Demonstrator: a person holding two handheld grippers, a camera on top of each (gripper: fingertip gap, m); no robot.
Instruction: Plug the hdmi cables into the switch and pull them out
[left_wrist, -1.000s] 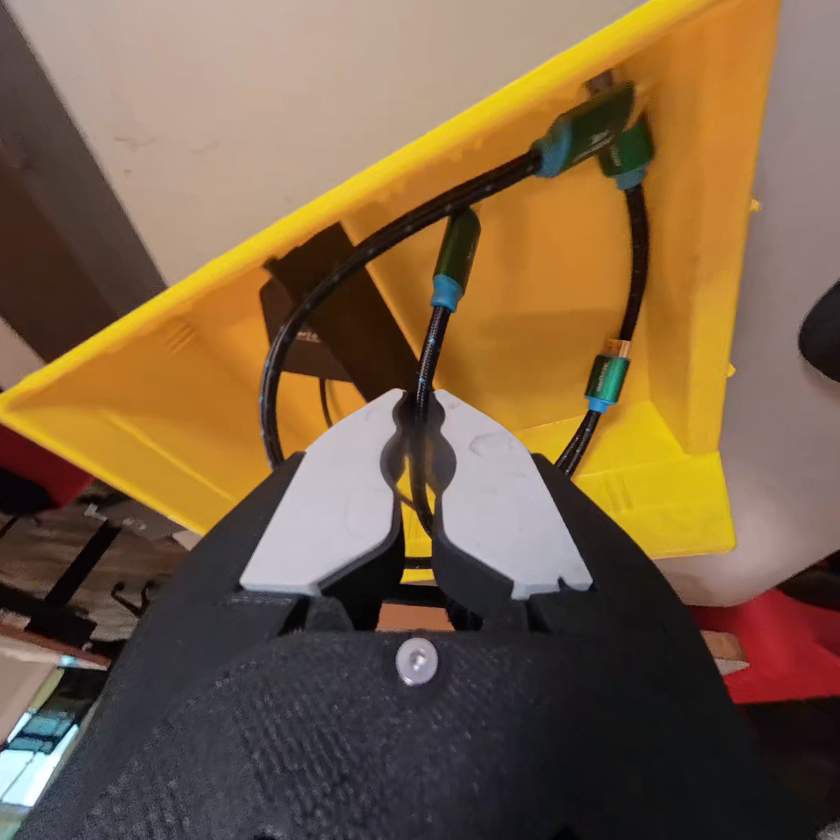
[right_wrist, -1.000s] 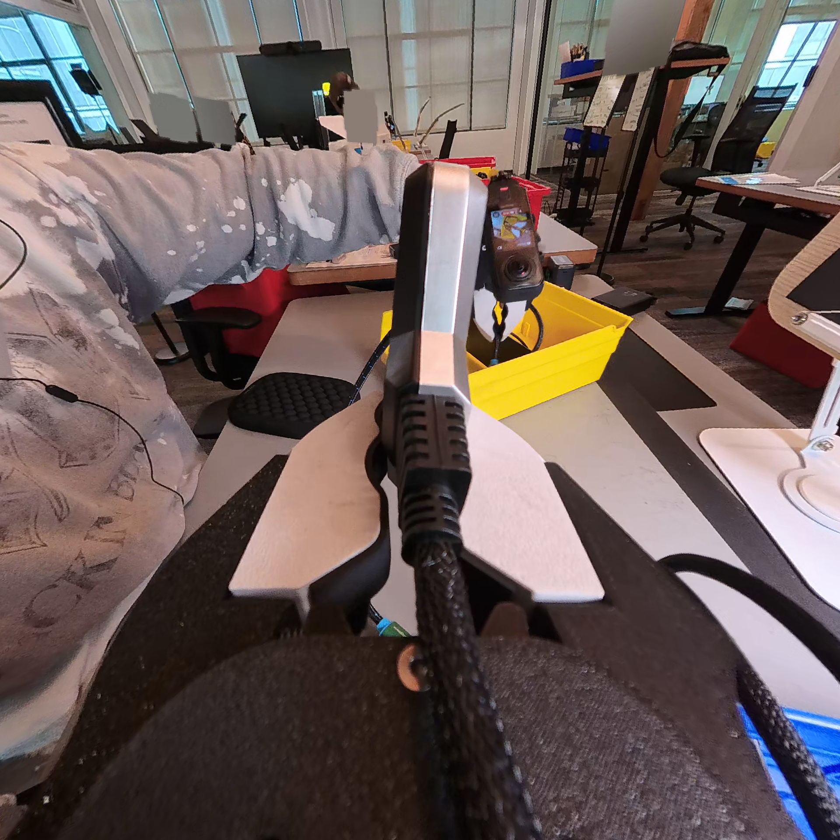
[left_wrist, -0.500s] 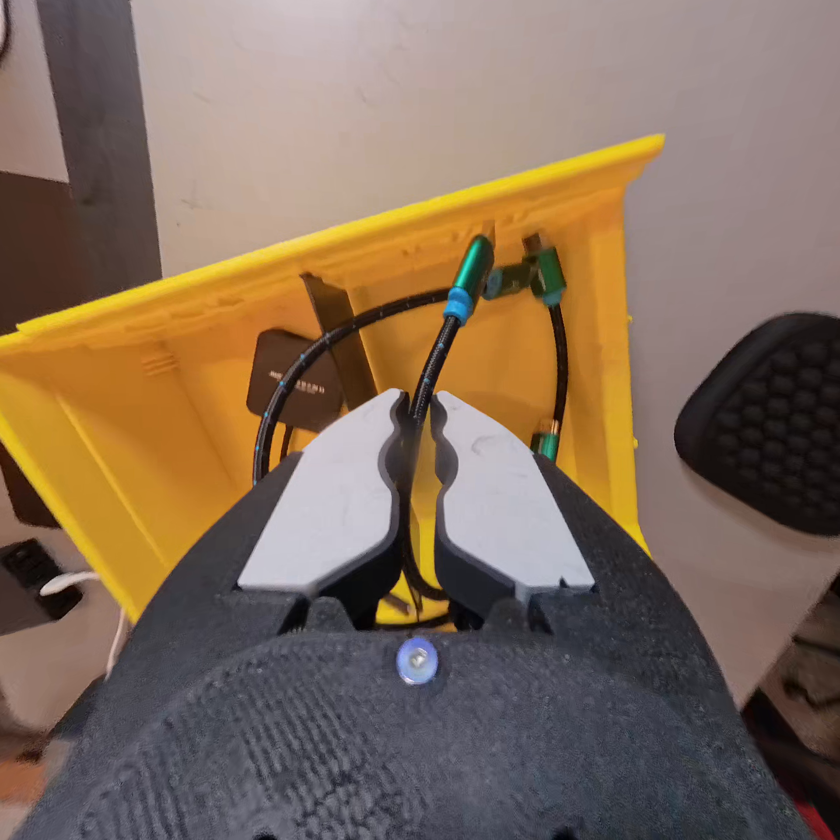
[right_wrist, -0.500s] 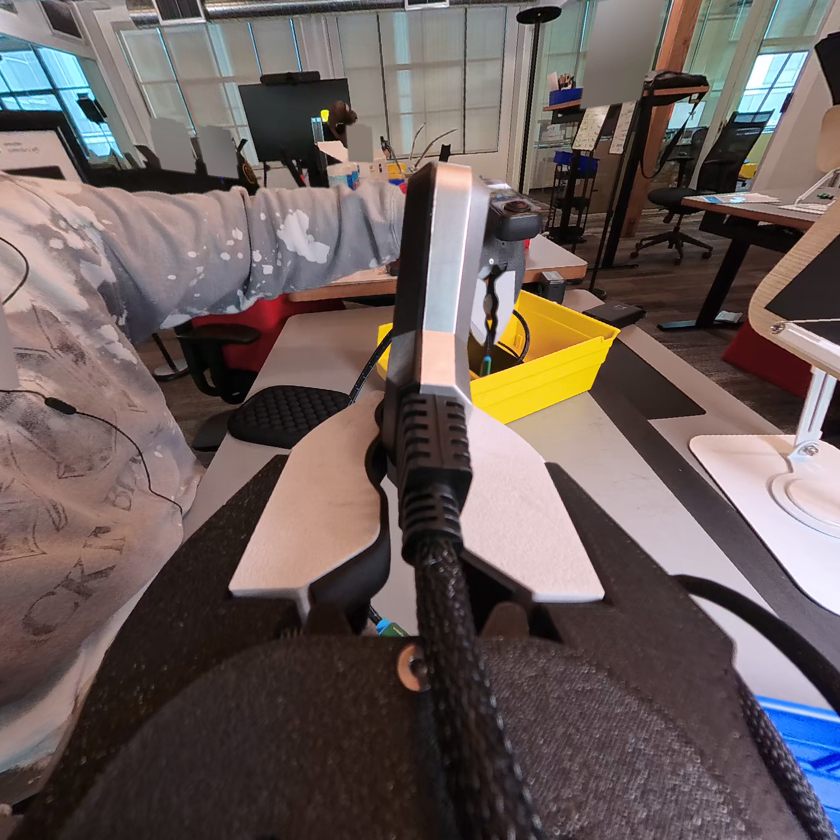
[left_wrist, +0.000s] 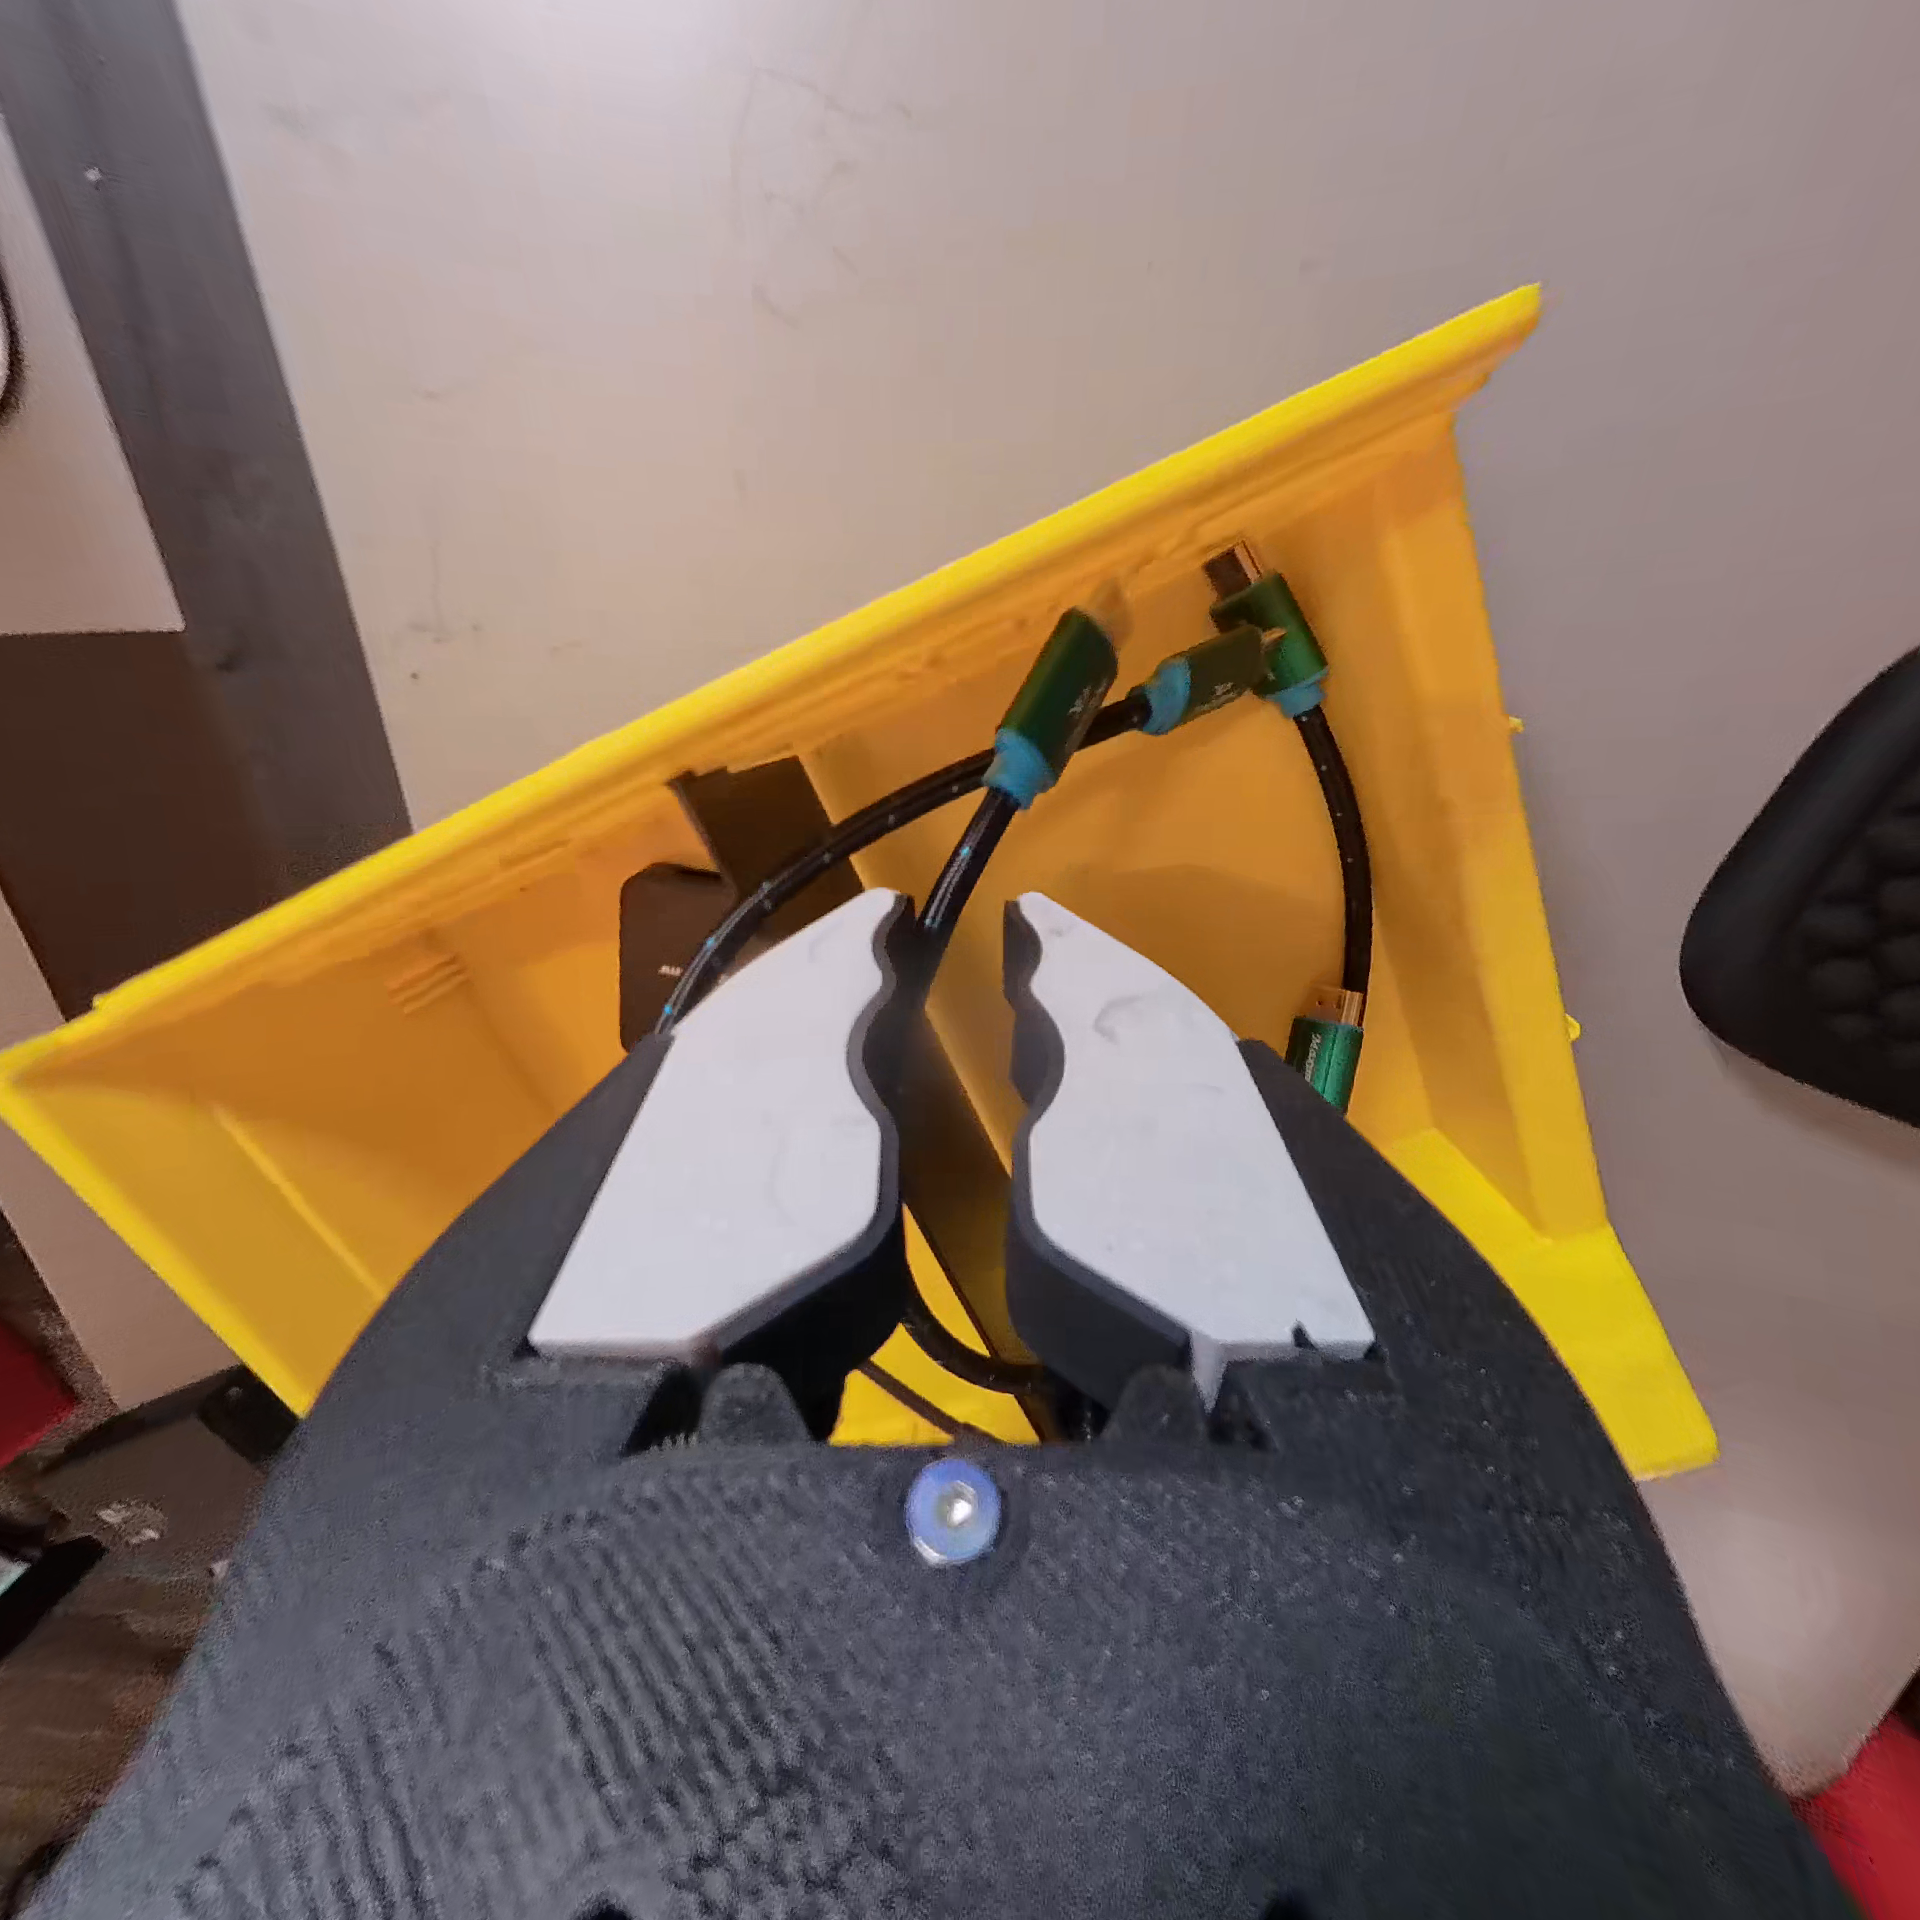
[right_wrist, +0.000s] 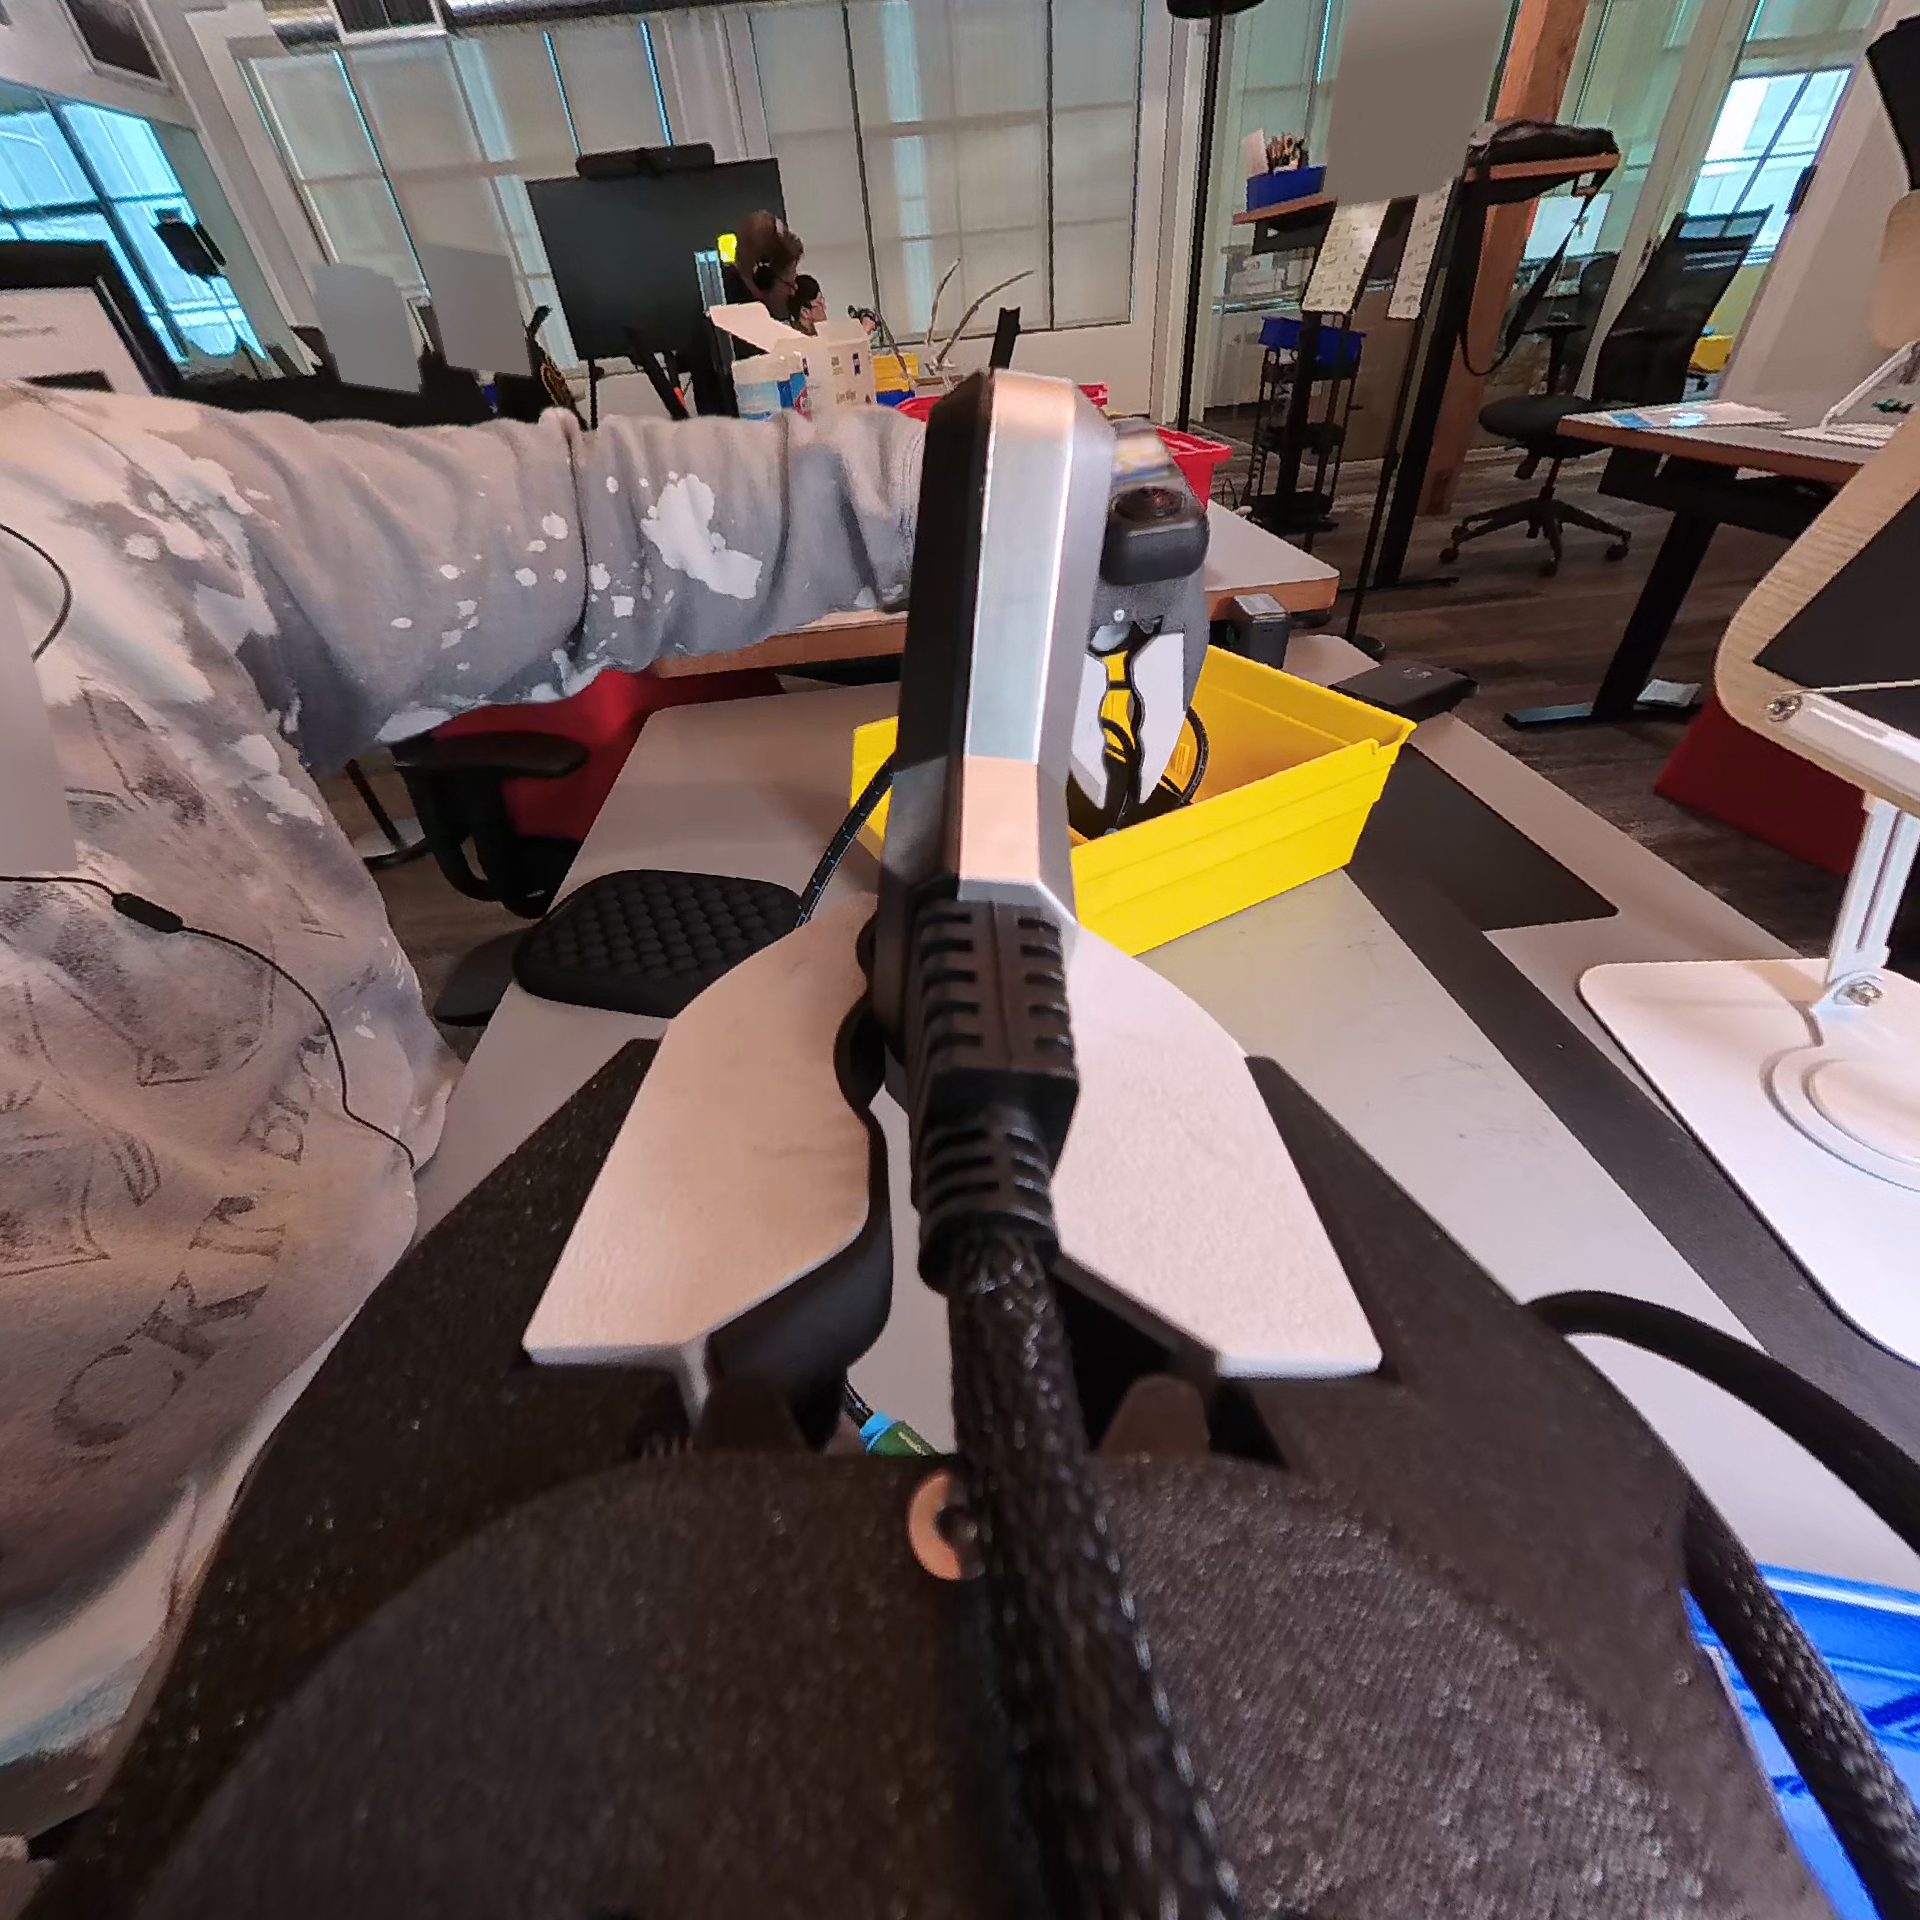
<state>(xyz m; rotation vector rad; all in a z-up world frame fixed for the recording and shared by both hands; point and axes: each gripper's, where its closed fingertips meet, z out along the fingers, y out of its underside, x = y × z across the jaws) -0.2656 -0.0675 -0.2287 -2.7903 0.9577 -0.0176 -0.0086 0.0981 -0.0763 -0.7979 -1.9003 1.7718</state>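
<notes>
In the left wrist view the left gripper (left_wrist: 951, 925) hangs over a yellow bin (left_wrist: 312, 1091) that fills the middle of the frame; its grey fingers (left_wrist: 748, 1122) stand parted with a clear gap between them, and a black braided HDMI cable (left_wrist: 961, 868) runs up through that gap, lying against the left finger — whether it is truly released or only loosely resting there is hard to say. The cable ends in a green plug (left_wrist: 1060, 691) with a blue collar near the bin's upper wall; more green plugs (left_wrist: 1262, 649) cluster in the upper right corner of the bin, and another (left_wrist: 1325, 1060) lies at its right side; a small black box (left_wrist: 665, 935) sits by the bin's left centre, partly hidden behind the fingers.

In the right wrist view the right gripper (right_wrist: 961, 997) is clamped on the silver and black switch (right_wrist: 1013, 644), held upright in the centre of the frame; a thick braided cable (right_wrist: 1029, 1455) is plugged into its lower end and trails down over the gripper body. Beyond, the bin (right_wrist: 1247, 842) rests on a grey table (right_wrist: 1351, 1039) — a speckled grey sleeve (right_wrist: 468, 561) reaches toward it from the left.
</notes>
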